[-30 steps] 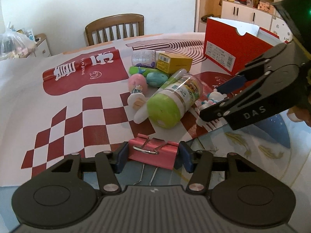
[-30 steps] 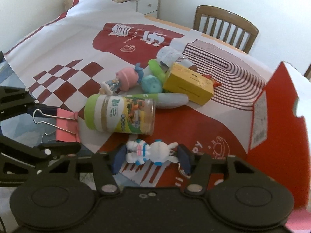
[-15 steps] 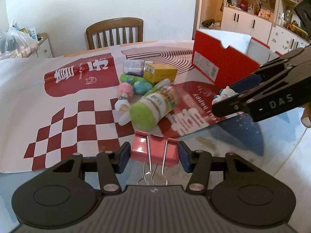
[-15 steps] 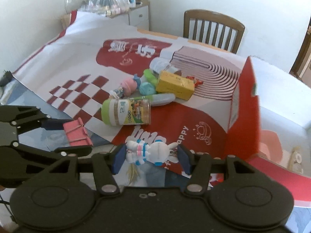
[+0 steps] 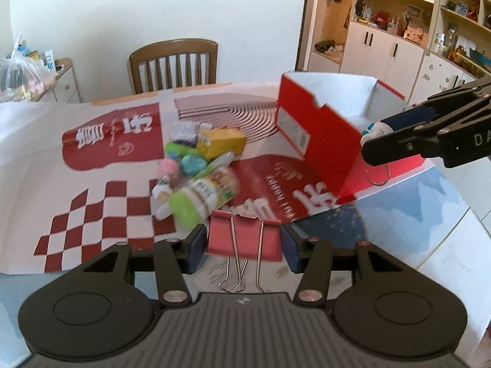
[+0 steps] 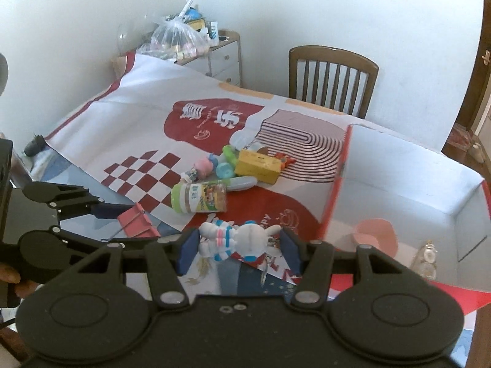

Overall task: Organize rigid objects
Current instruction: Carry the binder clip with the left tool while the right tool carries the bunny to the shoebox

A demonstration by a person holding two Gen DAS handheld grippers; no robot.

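My left gripper (image 5: 242,240) is shut on a pink binder clip (image 5: 244,237), held above the table's near edge; it also shows in the right wrist view (image 6: 136,224). My right gripper (image 6: 237,240) is shut on a white rabbit keychain figure (image 6: 236,239), held high beside the red shoe box (image 5: 319,144); it shows at right in the left wrist view (image 5: 376,133). The open box (image 6: 399,190) holds a pink disc (image 6: 376,234) and a small clear bottle (image 6: 428,259).
On the red-and-white cloth (image 5: 101,159) lies a pile: a green-lidded jar (image 5: 202,197), a yellow box (image 5: 221,142), a pink figure (image 5: 167,171), a teal toy (image 5: 193,164). A wooden chair (image 5: 173,64) stands behind the table. Cabinets (image 5: 399,40) are at right.
Both grippers have risen and pulled back from the pile with their objects. The right gripper has moved toward the red box, whose open inside now shows.
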